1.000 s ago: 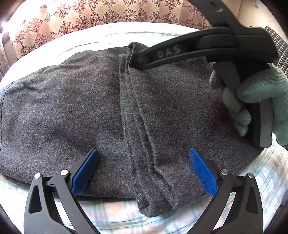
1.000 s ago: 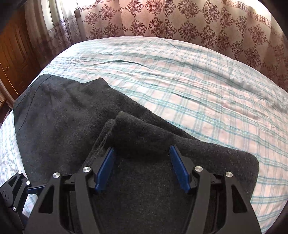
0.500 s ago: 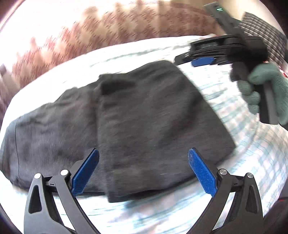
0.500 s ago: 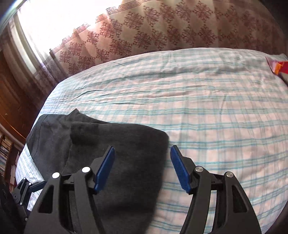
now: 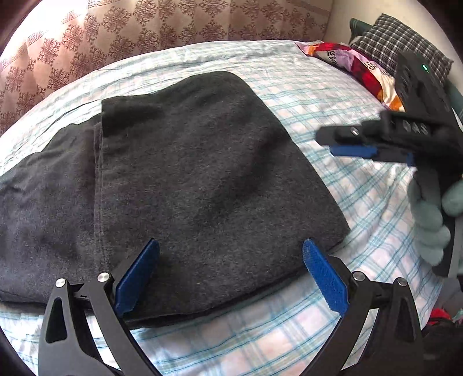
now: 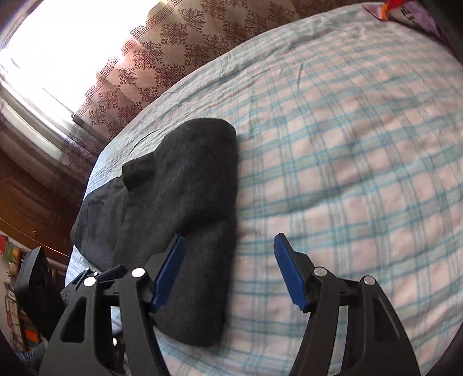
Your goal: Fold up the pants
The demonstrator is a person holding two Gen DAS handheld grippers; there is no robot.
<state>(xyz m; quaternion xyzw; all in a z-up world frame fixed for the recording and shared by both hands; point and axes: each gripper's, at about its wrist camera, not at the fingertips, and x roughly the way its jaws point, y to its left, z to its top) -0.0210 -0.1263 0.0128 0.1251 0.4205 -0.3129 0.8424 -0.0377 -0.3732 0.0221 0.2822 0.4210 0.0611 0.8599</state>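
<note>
A bed sheet (image 5: 332, 115) checked in pale blue and pink was spread beneath and ahead of both grippers. A patterned brown curtain (image 5: 144, 26) was hung beyond it, and a plaid pillow (image 5: 396, 37) and bright floral cloth (image 5: 356, 66) were seen far ahead to the right.

Checked bedsheet (image 6: 347, 144), patterned curtain (image 5: 144, 29), bright window (image 6: 34, 57), dark wood wall (image 6: 26, 202).

Both the left gripper (image 5: 228, 274) and right gripper (image 6: 228, 272) gape empty, angled downward.
</note>
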